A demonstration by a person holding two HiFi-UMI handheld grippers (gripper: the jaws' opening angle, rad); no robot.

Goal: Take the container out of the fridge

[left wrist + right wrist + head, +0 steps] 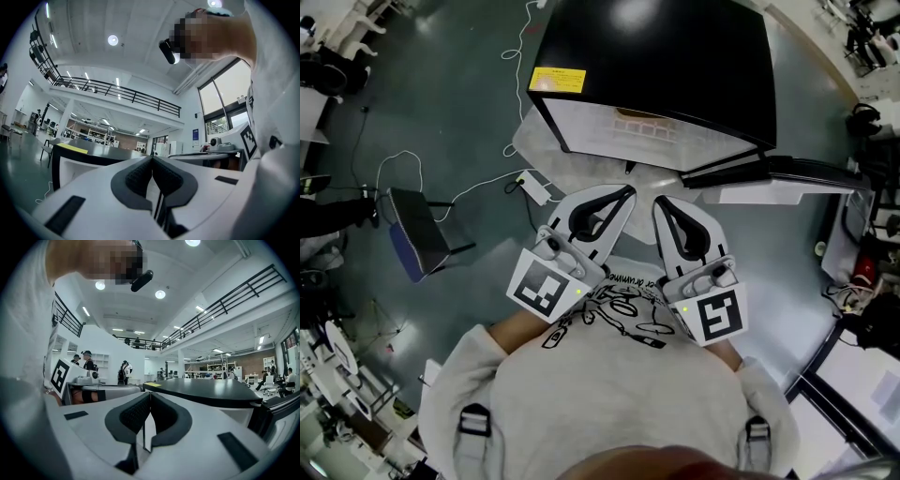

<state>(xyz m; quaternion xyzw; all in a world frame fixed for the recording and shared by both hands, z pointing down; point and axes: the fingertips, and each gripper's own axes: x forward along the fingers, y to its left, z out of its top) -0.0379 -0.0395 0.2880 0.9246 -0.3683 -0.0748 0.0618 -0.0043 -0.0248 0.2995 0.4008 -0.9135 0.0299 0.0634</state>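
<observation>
Before the open fridge (656,66) — left gripper (627,191), right gripper (659,202), jaws together, empty; if unopened, they would shove the container (643,121) aside.

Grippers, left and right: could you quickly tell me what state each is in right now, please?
Left gripper: closed, holding nothing.
Right gripper: closed, holding nothing.

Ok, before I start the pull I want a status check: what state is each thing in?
Fridge, door open.
Container, inside the fridge, untouched.
Left gripper, shut, empty.
Right gripper, shut, empty.
</observation>
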